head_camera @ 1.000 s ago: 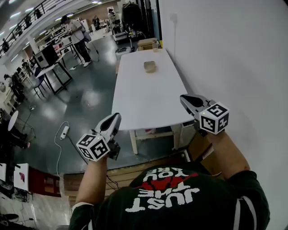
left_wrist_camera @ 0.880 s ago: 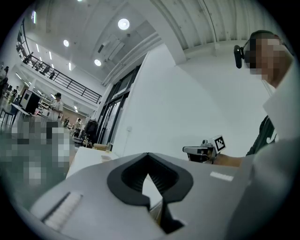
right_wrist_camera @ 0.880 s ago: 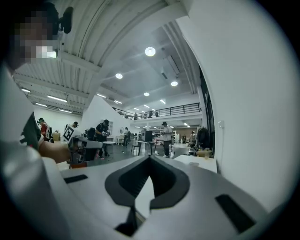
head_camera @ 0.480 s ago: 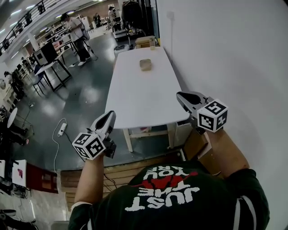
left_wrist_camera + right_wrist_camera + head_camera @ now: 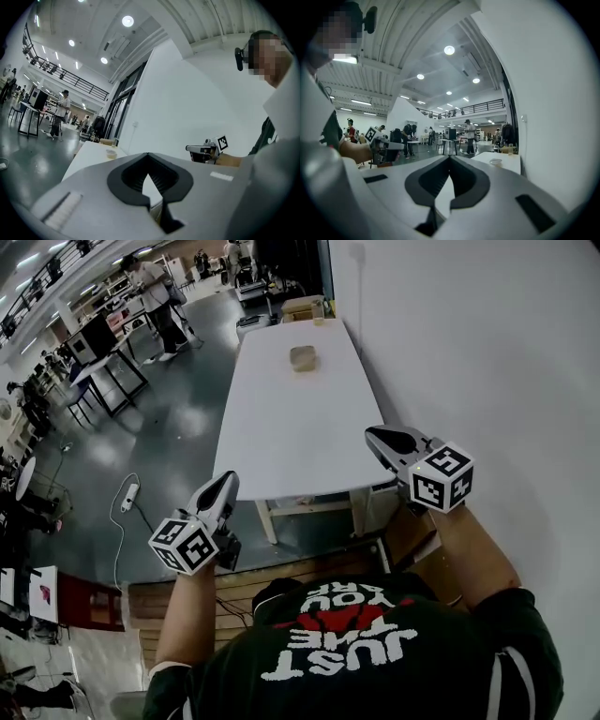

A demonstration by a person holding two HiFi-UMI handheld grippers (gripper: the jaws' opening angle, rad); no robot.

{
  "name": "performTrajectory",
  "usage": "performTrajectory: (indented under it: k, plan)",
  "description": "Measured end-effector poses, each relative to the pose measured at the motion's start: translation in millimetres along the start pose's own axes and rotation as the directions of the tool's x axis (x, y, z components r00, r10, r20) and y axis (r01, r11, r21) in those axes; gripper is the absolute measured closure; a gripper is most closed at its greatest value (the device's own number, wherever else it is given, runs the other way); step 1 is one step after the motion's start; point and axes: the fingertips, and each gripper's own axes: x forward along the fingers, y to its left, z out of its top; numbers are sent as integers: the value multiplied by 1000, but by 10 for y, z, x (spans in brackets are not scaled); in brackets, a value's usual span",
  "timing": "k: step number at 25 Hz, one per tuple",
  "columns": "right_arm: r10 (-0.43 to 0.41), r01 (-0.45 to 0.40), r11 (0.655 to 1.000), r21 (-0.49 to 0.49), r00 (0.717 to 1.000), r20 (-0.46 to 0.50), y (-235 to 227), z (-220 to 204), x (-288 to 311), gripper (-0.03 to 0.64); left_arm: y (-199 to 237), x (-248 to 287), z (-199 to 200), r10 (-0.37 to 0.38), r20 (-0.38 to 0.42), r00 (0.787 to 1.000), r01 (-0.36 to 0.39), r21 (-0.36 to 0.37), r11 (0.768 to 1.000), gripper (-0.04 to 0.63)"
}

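Left claw [image 5: 228,481], right claw [image 5: 373,435] shifted slightly left | tan object [image 5: 303,357] well ahead

Left gripper [image 5: 226,486] and right gripper [image 5: 377,436] hang in the air, fingers pointing along the white table [image 5: 281,427]. Each gripper's fingers show against a near table corner. A small tan block [image 5: 303,357] lies well beyond the fingers.
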Motion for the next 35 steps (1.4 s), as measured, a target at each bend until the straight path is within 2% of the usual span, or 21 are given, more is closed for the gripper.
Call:
performTrajectory:
  k: [5,10,17,22,30,35]
  plan:
    - [-3,3,1000,-4,1000,-21,-164,-73,427,611,403,208,-30,-11,6,1000,12,-30,999,595]
    - [-26,25,1000,-16,999,-29,-440,-43,1062,611,985,606,-22,-57,1,998,57,-60,997,595]
    - [-73,72,997,-16,997,-34,-913,300,2266,611,1949,1257,207,-138,-44,989,135,-67,989,595]
    - [-127,127,992,-9,991,-27,-1141,629,2709,611,2446,1590,388,-190,-91,977,182,-95,979,595]
    - [-163,162,987,-12,985,-56,-1582,761,2927,610,2723,2208,450,-214,-145,966,192,-153,969,595]
    - [-123,124,992,5,990,-63,-2433,549,3170,610,2932,3123,294,-170,-180,969,133,-201,971,595]
